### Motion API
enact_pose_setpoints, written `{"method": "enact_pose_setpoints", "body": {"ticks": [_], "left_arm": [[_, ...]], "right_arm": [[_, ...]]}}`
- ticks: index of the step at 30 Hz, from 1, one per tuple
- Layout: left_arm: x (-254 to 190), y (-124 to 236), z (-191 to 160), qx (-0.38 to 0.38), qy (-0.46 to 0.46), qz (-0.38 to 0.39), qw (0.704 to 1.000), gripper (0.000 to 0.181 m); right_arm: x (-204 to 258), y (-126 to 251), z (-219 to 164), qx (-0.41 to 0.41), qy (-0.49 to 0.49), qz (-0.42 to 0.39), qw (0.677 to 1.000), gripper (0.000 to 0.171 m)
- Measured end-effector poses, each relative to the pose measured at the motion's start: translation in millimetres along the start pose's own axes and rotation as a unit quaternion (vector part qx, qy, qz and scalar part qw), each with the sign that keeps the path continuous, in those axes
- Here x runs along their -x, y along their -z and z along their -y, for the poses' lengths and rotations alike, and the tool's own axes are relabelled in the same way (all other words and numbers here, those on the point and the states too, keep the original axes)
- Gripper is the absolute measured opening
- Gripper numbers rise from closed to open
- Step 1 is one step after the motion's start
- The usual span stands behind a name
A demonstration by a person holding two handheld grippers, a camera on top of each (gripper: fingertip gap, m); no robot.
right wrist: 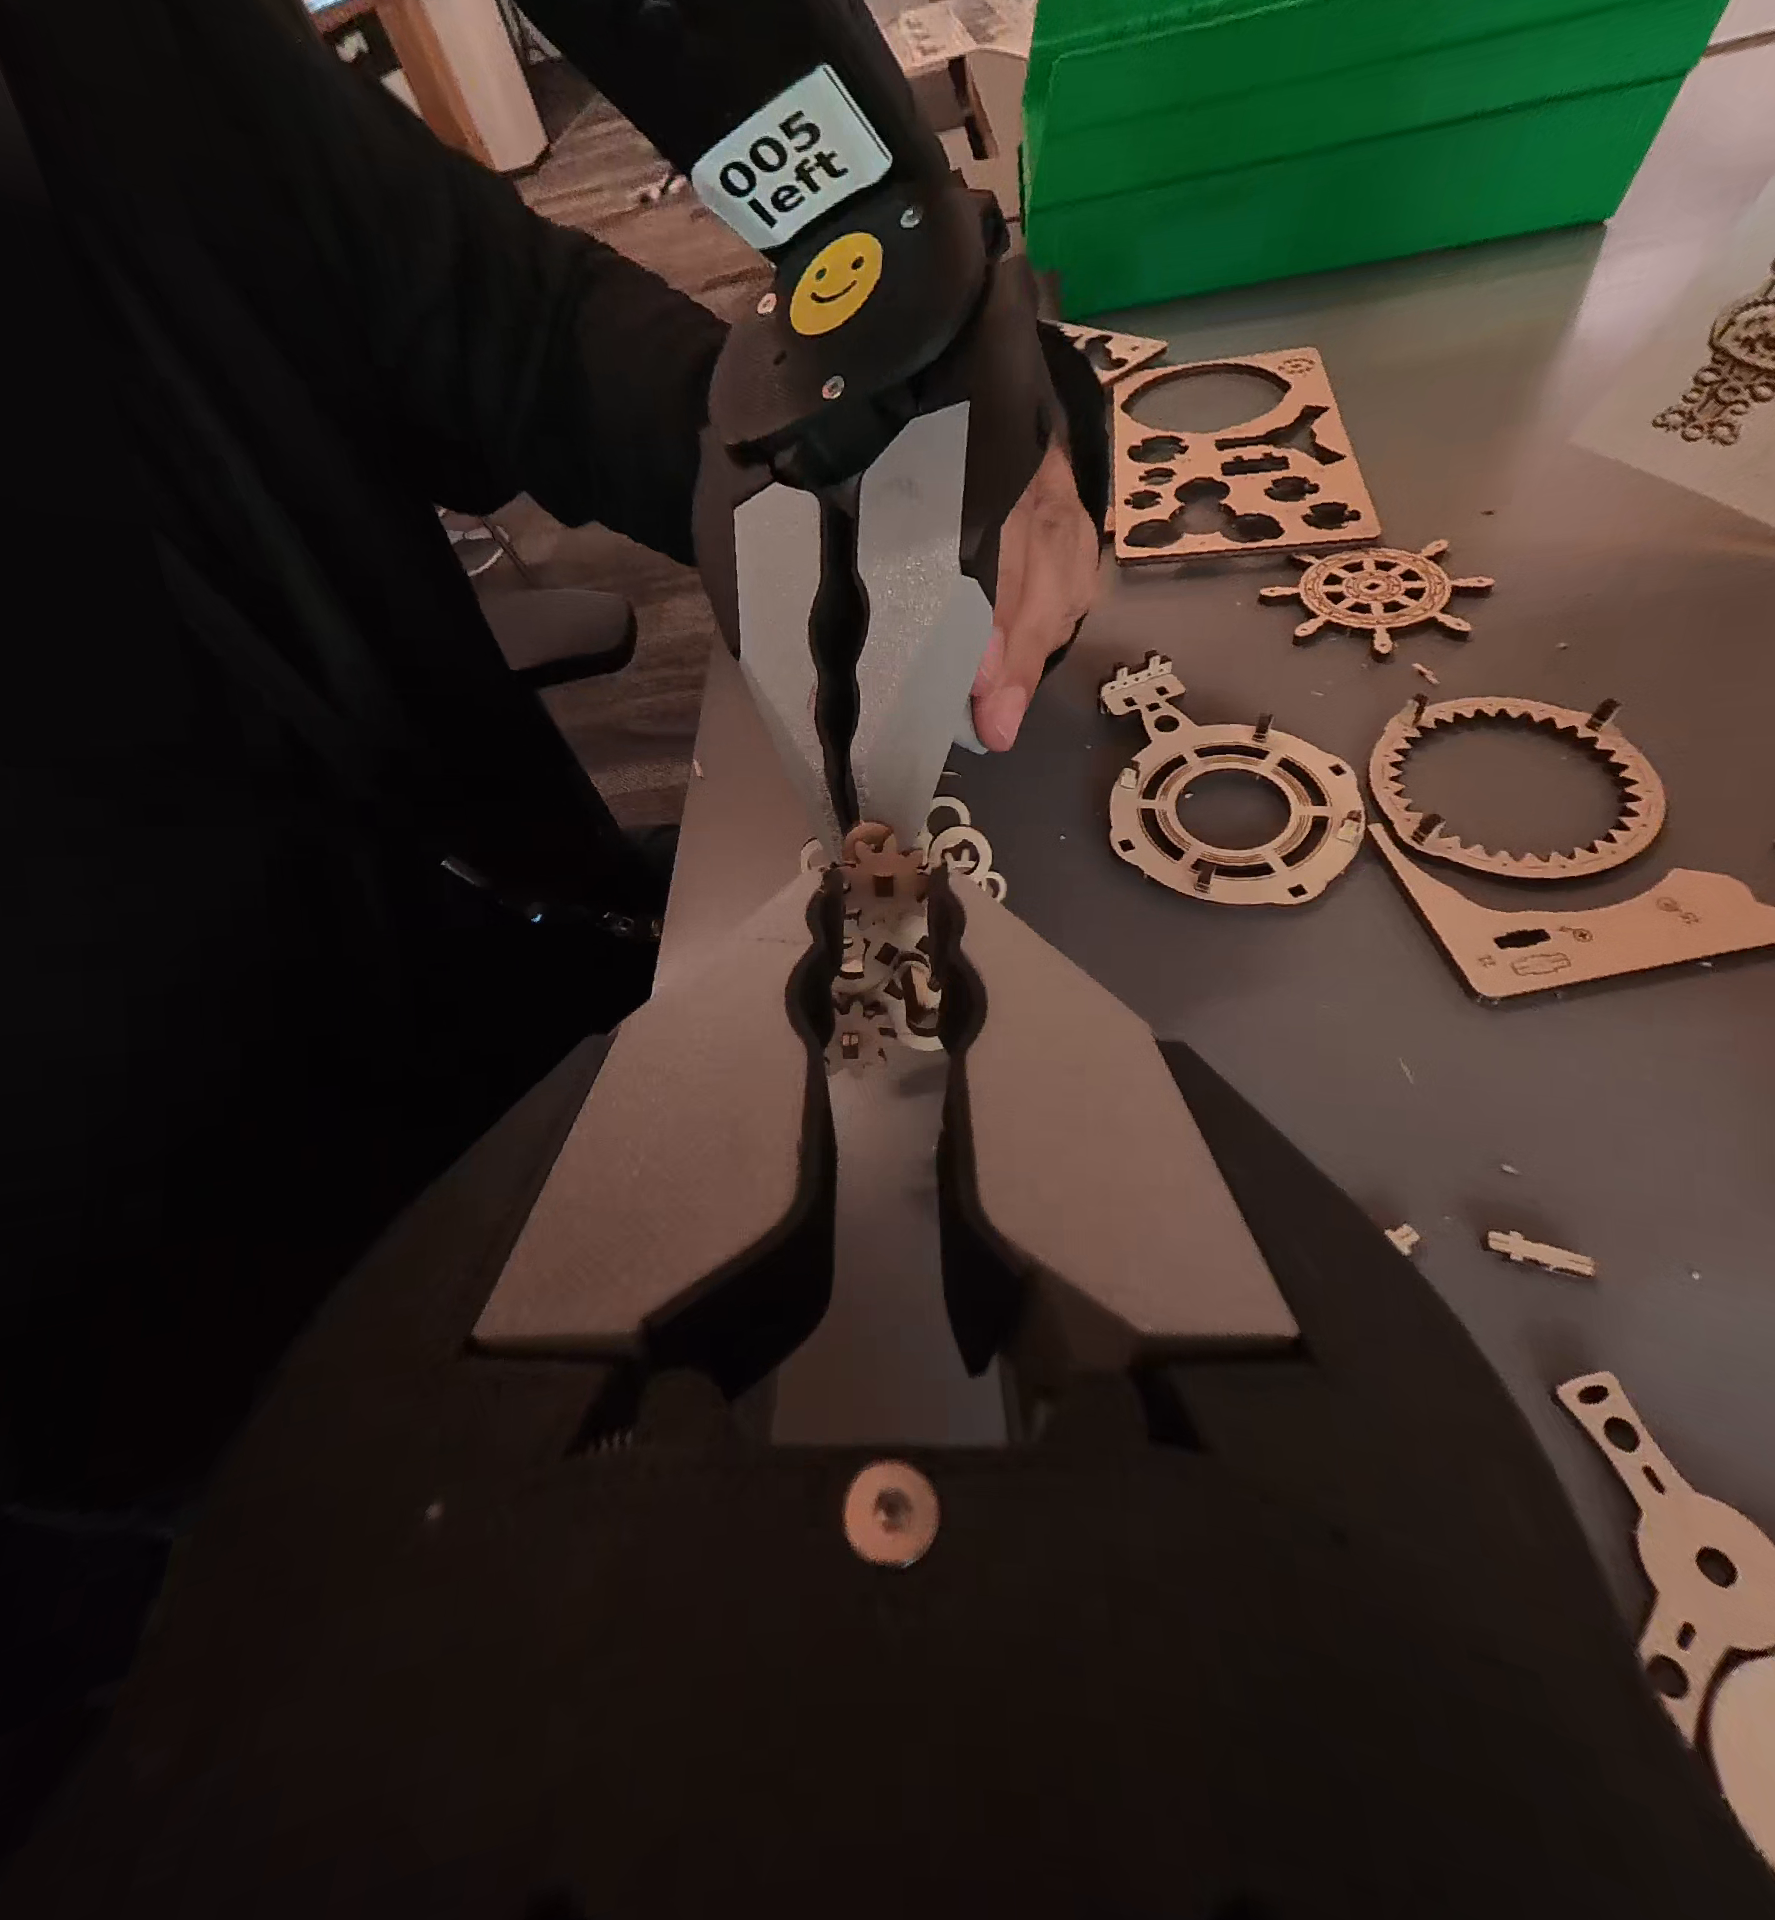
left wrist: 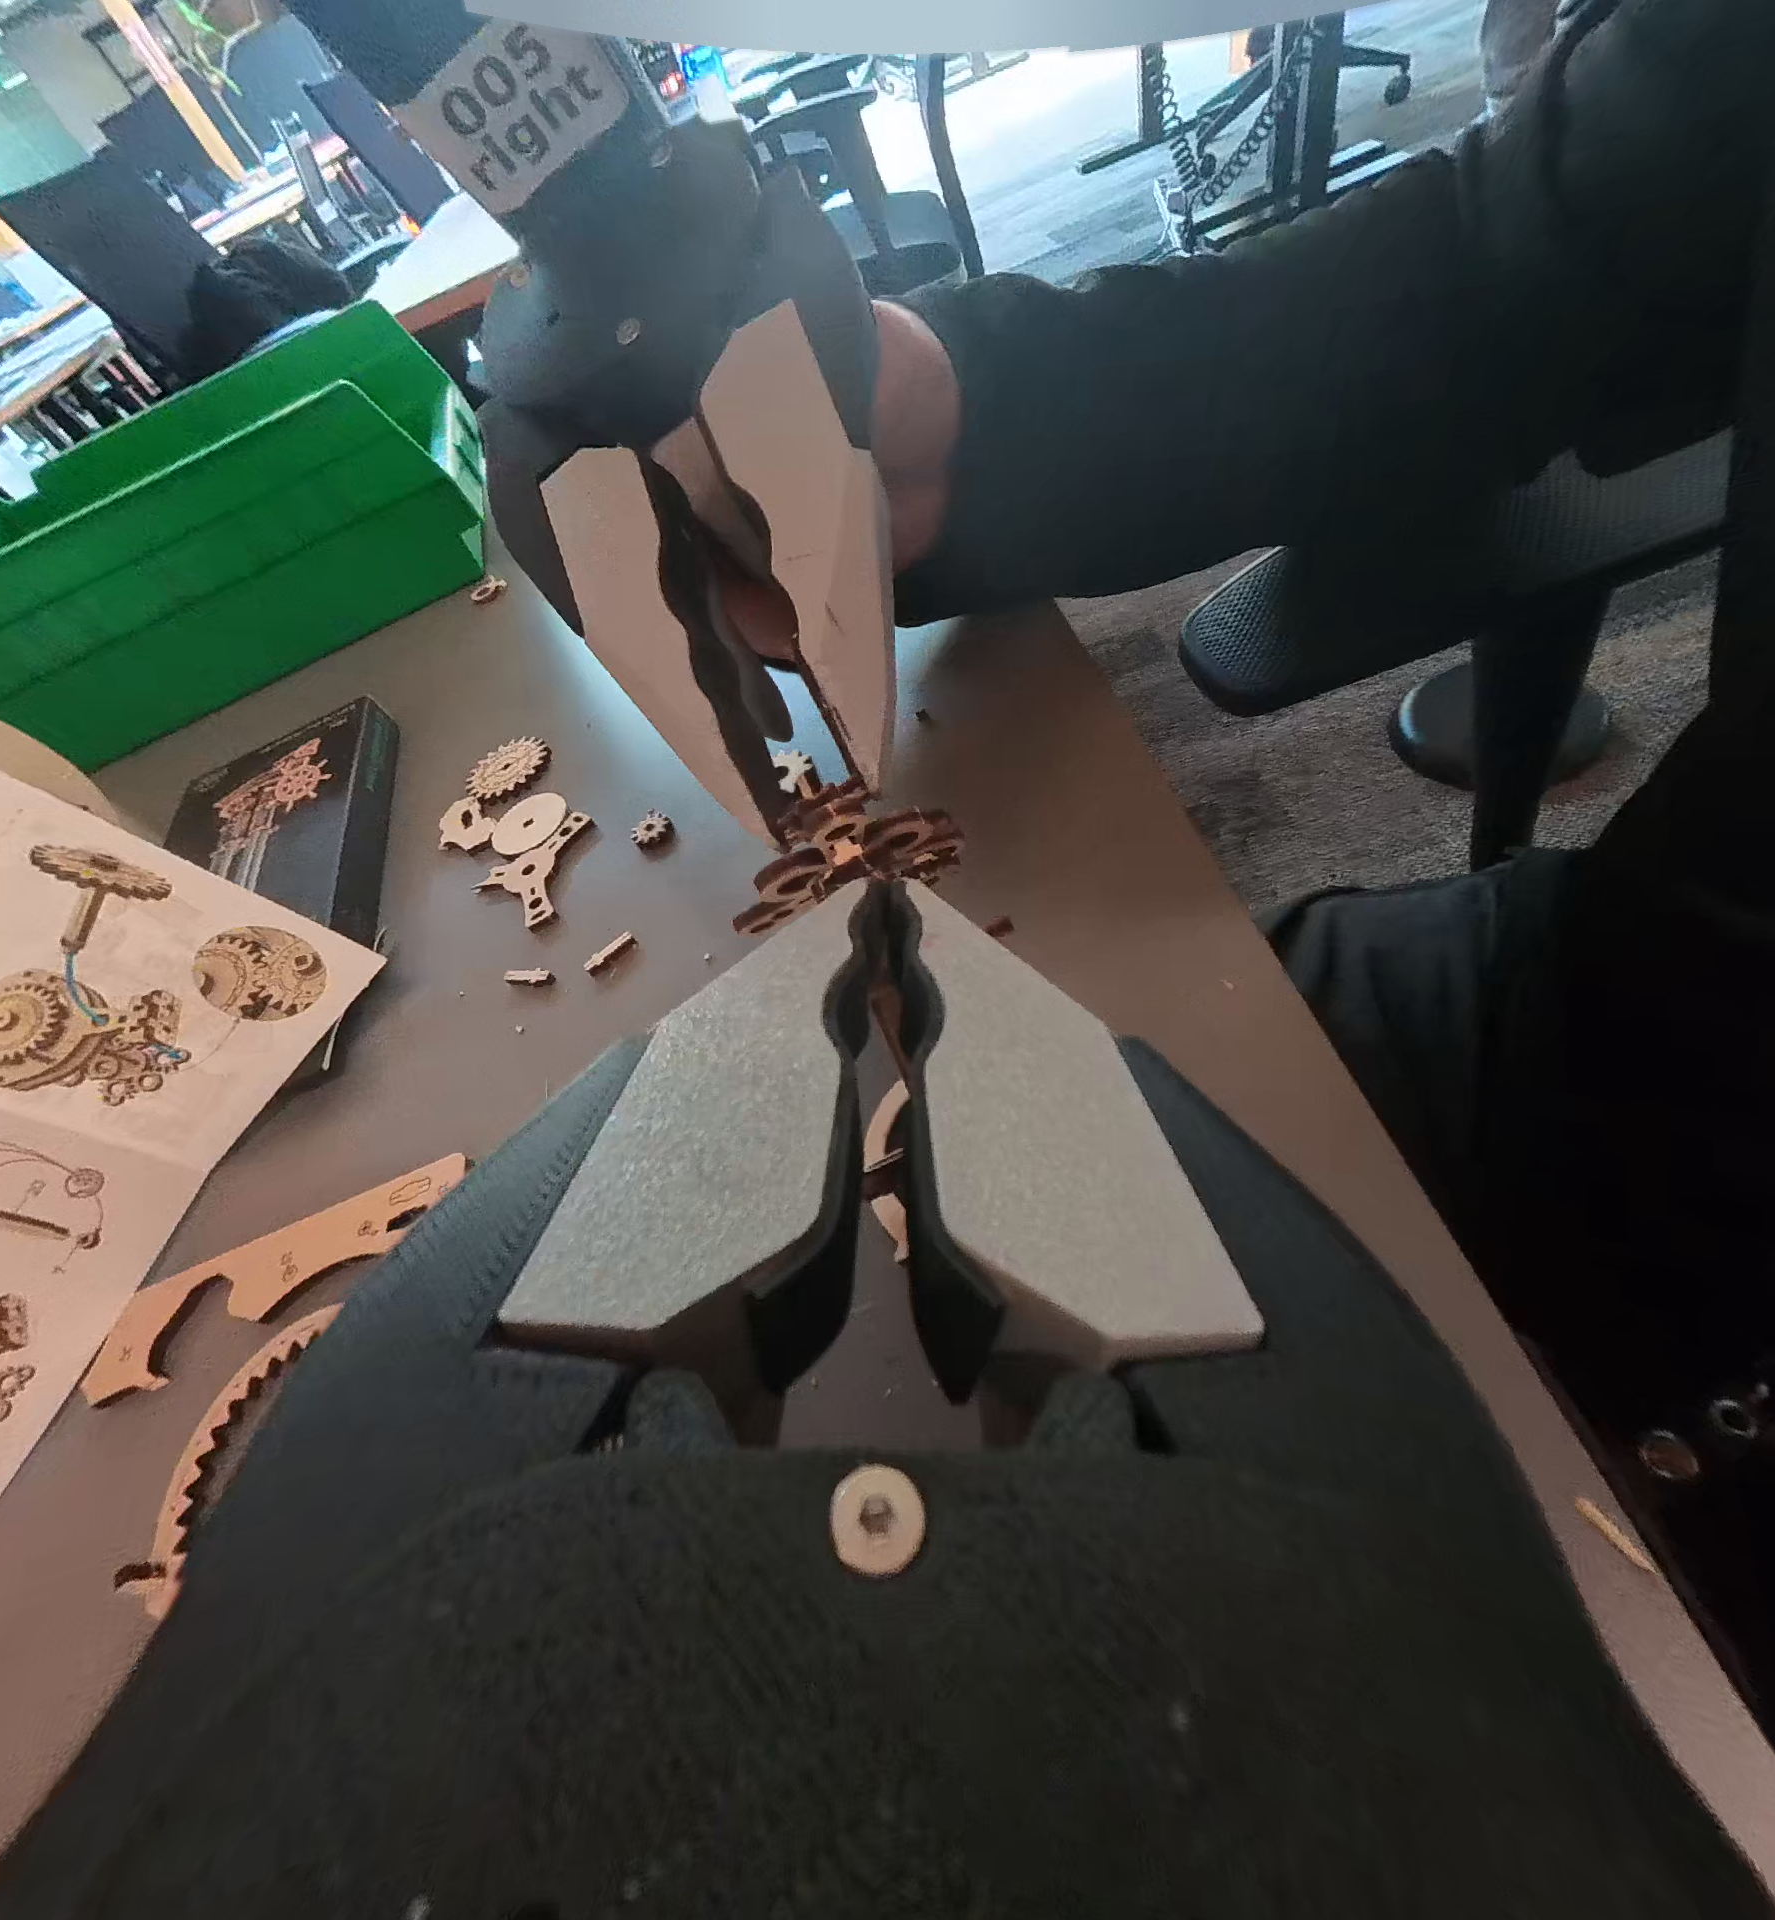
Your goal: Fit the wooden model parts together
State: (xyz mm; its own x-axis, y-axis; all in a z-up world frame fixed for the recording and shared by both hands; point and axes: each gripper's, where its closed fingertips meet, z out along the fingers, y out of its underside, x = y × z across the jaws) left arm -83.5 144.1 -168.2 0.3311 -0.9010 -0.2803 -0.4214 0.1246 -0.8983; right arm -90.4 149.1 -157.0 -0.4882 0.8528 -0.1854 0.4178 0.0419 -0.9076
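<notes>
A wooden gear cluster (left wrist: pixel 847 847) is gripped above the bench (left wrist: pixel 1091 831) by both the left claw (left wrist: pixel 885 902) and the right claw (right wrist: pixel 888 888), each nearly closed.

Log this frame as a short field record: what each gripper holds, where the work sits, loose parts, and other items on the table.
left gripper: jaws shut on a thin wooden piece
right gripper: jaws shut on the gear assembly
work position: held above the table, near its edge, both grippers tip to tip
loose parts: ship's wheel, toothed ring, round frame, small gears
other items: cut-out sheet, instruction sheet, dark box, green bins
</notes>
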Motion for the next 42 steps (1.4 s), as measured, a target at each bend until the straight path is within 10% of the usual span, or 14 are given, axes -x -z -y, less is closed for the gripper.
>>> {"method": "enact_pose_setpoints", "body": {"ticks": [13, 42], "left_arm": [[4, 4, 2, -0.019, 0.038, -0.021, 0.999, 0.000], [21, -10, -13, 0.043, 0.108, 0.009, 0.993, 0.000]], "right_arm": [[-4, 13, 11, -0.088, -0.065, 0.058, 0.992, 0.007], [-49, 27, -28, 0.001, -0.114, -0.029, 0.993, 0.007]]}}
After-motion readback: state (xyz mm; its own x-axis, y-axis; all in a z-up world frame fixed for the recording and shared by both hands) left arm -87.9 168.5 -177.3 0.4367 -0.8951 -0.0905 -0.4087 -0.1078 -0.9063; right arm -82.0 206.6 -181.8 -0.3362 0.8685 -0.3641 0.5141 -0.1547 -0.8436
